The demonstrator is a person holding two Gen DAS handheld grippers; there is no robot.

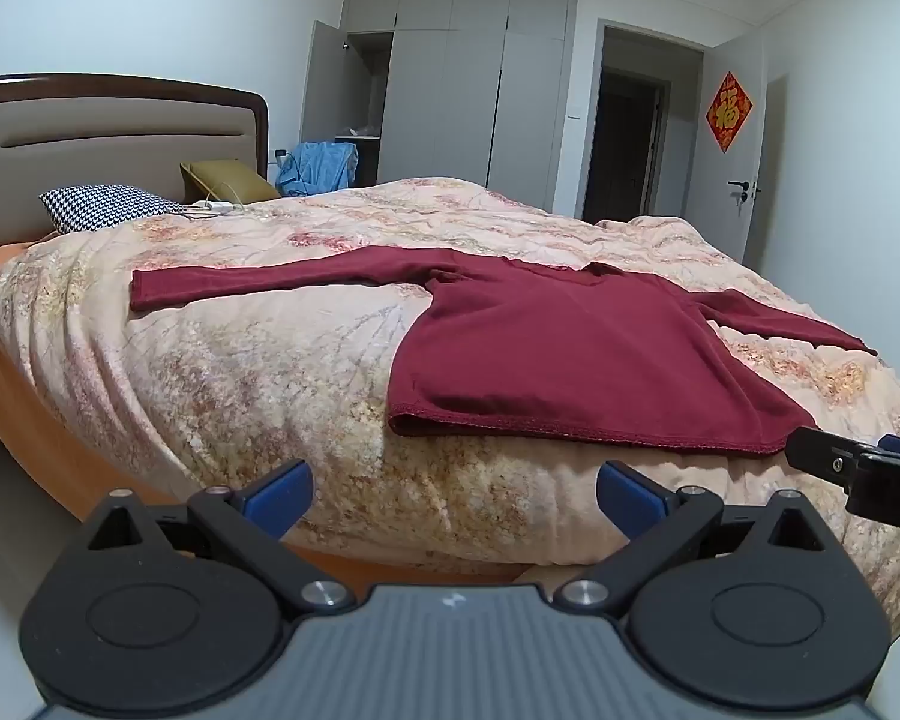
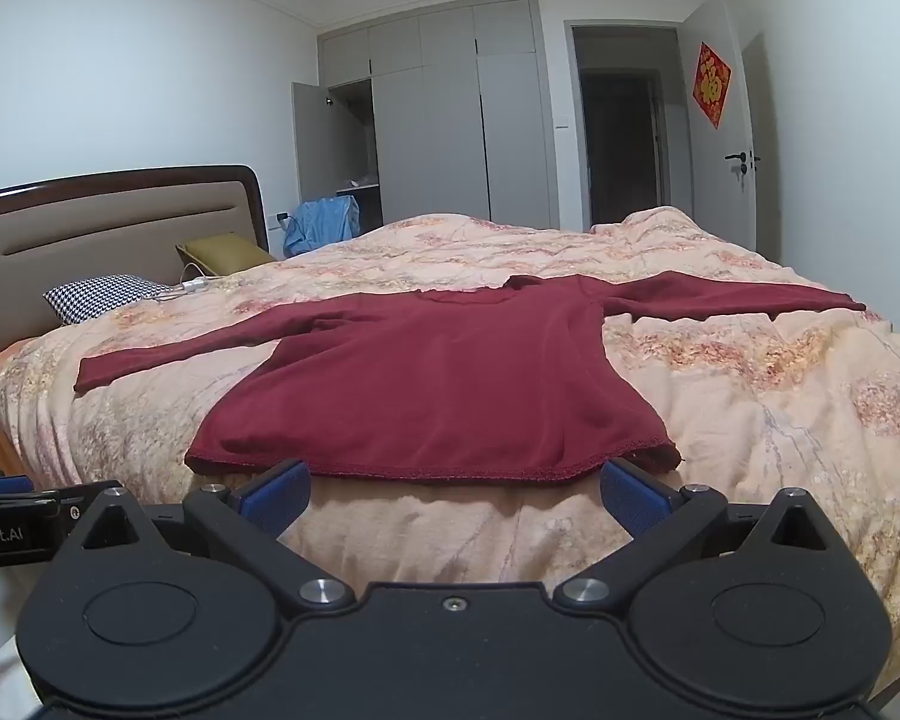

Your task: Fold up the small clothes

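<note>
**Maroon top spread flat, both tongs wide and empty**

Bedroom with grey wardrobes and a wide bed (image 2: pixel 750 396) under a floral peach quilt. On it, ahead of both tongs, a maroon long-sleeved top (image 2: pixel 426 384) lies flat, sleeves stretched out to either side, hem nearest.

The right tongs (image 2: pixel 455 495) stand released, nothing between them, with the hem just beyond their tips. The left tongs (image 1: pixel 455 495) are likewise released and empty, hovering short of the bed's edge, the hem's left corner ahead and slightly right of them.

The top looks like a thin knit: light, limp, likely to sag and drag on the quilt rather than slide. It probably wants pinching at two spread points, such as a sleeve cuff and the shoulder, or both hem corners, so that the fold stays straight.

Readable writing: "Robot.AI" on the left tongs' side in the right wrist view; "DA" on the right tongs in the left wrist view; a red door hanging (image 1: pixel 729 111) bearing the character 福.
</note>
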